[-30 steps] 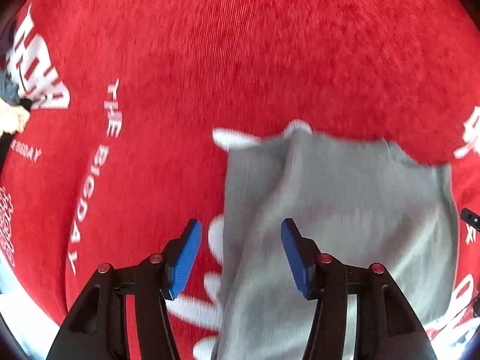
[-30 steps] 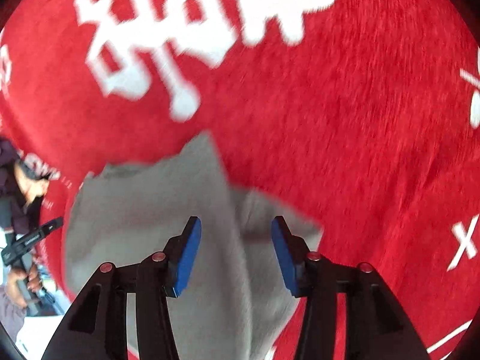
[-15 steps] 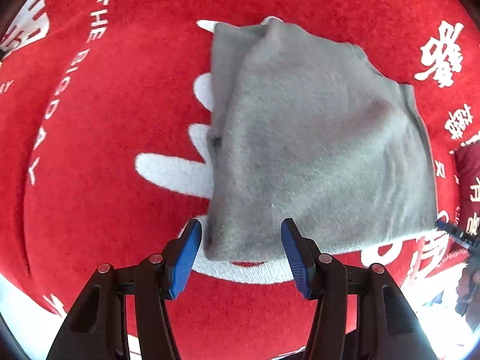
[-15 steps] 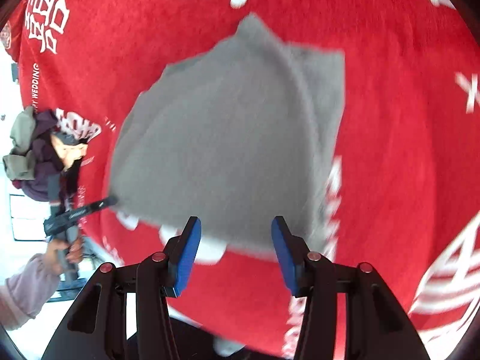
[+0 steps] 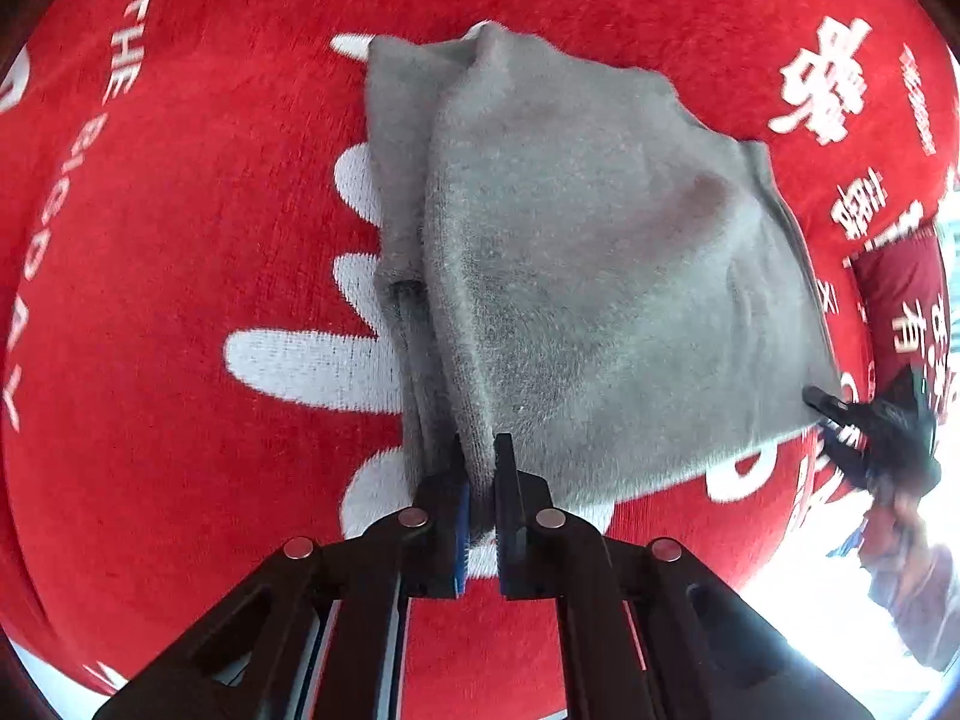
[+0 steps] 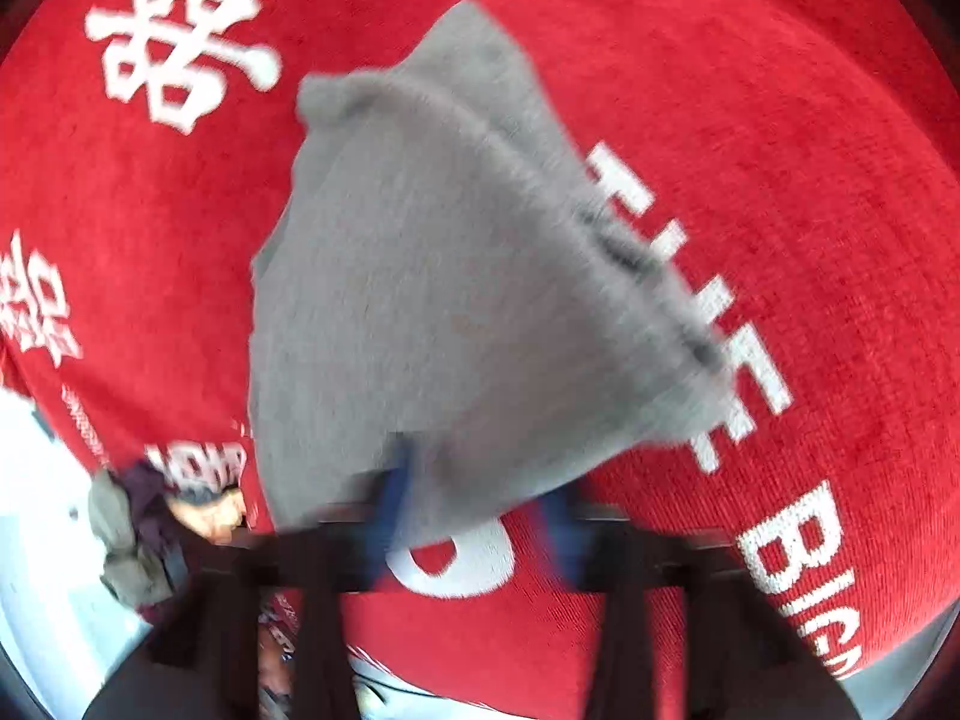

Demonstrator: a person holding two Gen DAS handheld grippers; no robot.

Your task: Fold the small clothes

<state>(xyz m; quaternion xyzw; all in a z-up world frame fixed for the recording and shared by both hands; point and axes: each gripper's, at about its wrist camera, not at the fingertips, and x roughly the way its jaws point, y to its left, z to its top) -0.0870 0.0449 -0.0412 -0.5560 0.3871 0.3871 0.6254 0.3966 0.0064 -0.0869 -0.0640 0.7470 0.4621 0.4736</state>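
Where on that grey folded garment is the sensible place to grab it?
At the two near corners of the grey garment, coming from its near edge. The layers stack there, so one pinch catches all. The left gripper has just closed on one corner, the right gripper at the other.

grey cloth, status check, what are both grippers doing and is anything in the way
Left gripper just closed, fingers pinching the near edge of the grey cloth. Right gripper blurred, at the other near corner, grip unclear. Cloth part folded on red blanket. Nothing in the way.
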